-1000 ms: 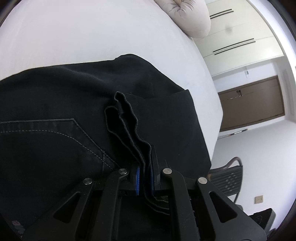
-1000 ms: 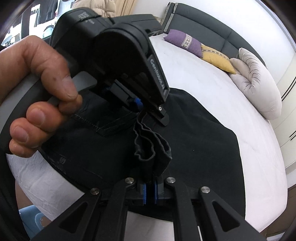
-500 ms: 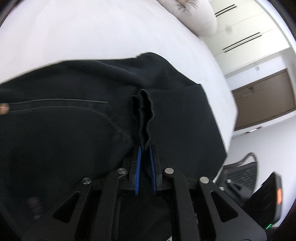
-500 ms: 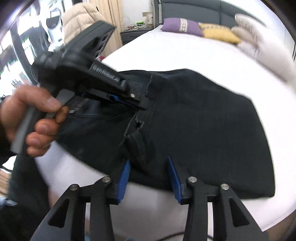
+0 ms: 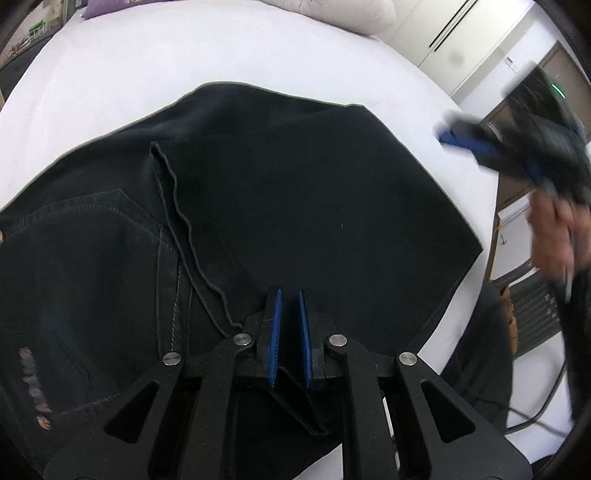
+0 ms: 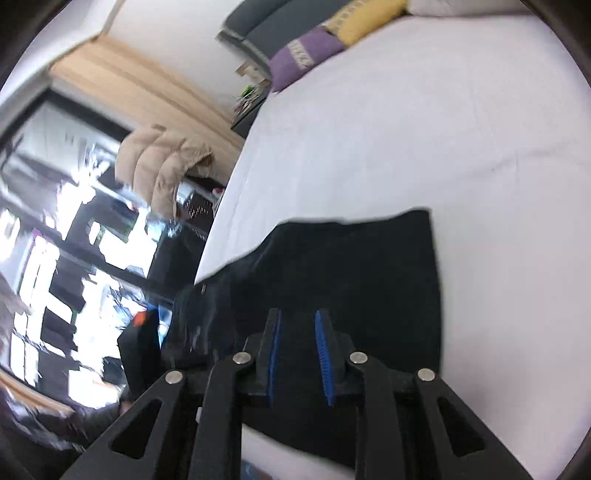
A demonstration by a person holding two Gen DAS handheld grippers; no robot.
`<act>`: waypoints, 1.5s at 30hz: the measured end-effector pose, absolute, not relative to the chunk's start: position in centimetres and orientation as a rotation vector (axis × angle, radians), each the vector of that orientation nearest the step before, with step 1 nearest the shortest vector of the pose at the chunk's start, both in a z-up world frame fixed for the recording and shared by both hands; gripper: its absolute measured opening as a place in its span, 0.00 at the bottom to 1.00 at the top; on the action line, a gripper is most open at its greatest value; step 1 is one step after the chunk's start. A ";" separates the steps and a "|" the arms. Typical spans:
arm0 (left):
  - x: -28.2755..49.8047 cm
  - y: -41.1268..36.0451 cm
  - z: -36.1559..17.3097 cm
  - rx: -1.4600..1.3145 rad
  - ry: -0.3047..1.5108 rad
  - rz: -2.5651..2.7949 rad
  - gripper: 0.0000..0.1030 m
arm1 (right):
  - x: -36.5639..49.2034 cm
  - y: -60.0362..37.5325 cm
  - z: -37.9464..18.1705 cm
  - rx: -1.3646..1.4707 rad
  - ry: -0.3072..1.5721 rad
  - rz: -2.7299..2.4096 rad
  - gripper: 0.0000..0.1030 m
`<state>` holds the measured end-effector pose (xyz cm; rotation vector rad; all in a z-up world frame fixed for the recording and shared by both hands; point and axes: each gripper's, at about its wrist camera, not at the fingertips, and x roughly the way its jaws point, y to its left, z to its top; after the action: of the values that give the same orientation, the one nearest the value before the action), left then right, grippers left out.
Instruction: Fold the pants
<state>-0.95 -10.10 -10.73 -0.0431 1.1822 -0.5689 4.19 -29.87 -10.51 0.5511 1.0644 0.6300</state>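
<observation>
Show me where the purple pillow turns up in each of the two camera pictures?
Left wrist view: purple pillow, a sliver at the top left edge, at the far end of the white bed.
Right wrist view: upper middle, beside the yellow pillow.
Shared landmark: the black pants on the bed.

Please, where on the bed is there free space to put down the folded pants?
The white bed sheet is bare between the black pants and the pillows: purple pillow, yellow pillow. A bare strip also runs beside the pants' right edge. The near edge is crowded: pants, left gripper, right gripper.
</observation>
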 end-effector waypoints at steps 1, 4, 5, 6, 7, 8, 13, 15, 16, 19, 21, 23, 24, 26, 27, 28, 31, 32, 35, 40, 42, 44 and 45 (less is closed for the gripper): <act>-1.0 -10.2 -10.8 -0.036 1.175 -0.575 0.09 | 5.3 -30.1 -11.1 0.578 1.076 0.642 0.21; -0.6 -10.3 -11.0 -0.051 1.186 -0.594 0.09 | 9.0 -30.2 -13.5 0.648 1.135 0.673 0.21; -0.5 -10.4 -11.0 -0.059 1.187 -0.597 0.09 | 10.1 -30.1 -14.2 0.659 1.148 0.678 0.21; -0.6 -10.0 -11.0 -0.065 1.186 -0.599 0.09 | 10.9 -30.1 -15.2 0.680 1.169 0.683 0.21; -0.6 -9.9 -11.1 -0.069 1.186 -0.600 0.09 | 11.4 -30.1 -16.3 0.693 1.196 0.667 0.21; -0.5 -9.8 -11.1 -0.070 1.186 -0.601 0.09 | 12.1 -30.2 -17.6 0.717 1.236 0.646 0.15; -0.6 -8.4 -11.1 -0.084 1.187 -0.610 0.09 | 11.5 -31.5 -20.2 0.791 1.278 0.648 0.00; -0.6 -7.8 -11.1 -0.084 1.185 -0.610 0.09 | 10.4 -31.7 -20.0 0.783 1.283 0.663 0.00; -0.6 -7.9 -11.1 -0.084 1.182 -0.609 0.09 | 10.0 -31.6 -19.9 0.776 1.290 0.668 0.00; -0.9 -6.5 -11.0 -0.083 1.175 -0.608 0.09 | 7.5 -31.8 -19.4 0.746 1.306 0.681 0.00; -1.2 -6.3 -11.2 -0.083 1.170 -0.607 0.09 | 5.9 -31.9 -19.2 0.733 1.313 0.687 0.00; -1.5 -6.3 -11.2 -0.081 1.164 -0.604 0.09 | 3.8 -32.3 -19.2 0.750 1.310 0.689 0.00; -1.6 -6.4 -11.2 -0.082 1.161 -0.604 0.09 | 2.6 -32.6 -19.2 0.762 1.303 0.685 0.00; -1.9 -6.5 -11.5 -0.089 1.156 -0.603 0.09 | 0.7 -33.0 -19.3 0.786 1.289 0.673 0.00; -2.1 -6.5 -11.6 -0.091 1.153 -0.603 0.09 | -0.7 -33.2 -19.2 0.803 1.275 0.663 0.00; -2.2 -6.4 -11.7 -0.093 1.150 -0.604 0.09 | -1.4 -33.4 -19.1 0.815 1.268 0.662 0.00; -2.7 -6.0 -11.6 -0.101 1.137 -0.604 0.09 | -4.4 -33.3 -19.2 0.851 1.269 0.652 0.00; -2.9 -5.8 -11.6 -0.104 1.129 -0.605 0.09 | -4.8 -33.2 -19.2 0.855 1.272 0.647 0.00; -3.6 -5.0 -11.4 -0.140 1.102 -0.609 0.09 | -7.2 -33.4 -18.6 0.825 1.279 0.613 0.05; -5.6 -1.7 -9.5 -0.229 1.057 -0.569 0.09 | -6.5 -31.0 -14.6 0.785 1.180 0.675 0.05; -7.1 0.9 -8.0 -0.292 1.012 -0.562 0.09 | -4.7 -28.7 -12.4 0.766 1.126 0.738 0.07; -9.0 4.3 -6.8 -0.339 0.973 -0.513 0.09 | -2.6 -26.2 -11.2 0.760 1.101 0.787 0.38; -10.1 6.5 -6.5 -0.383 0.959 -0.474 0.09 | -1.1 -24.4 -10.8 0.769 1.091 0.813 0.52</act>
<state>-10.11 6.48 -6.49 -0.3827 0.9587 -0.4737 -1.13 -24.35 -10.84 0.7691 1.0914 0.8134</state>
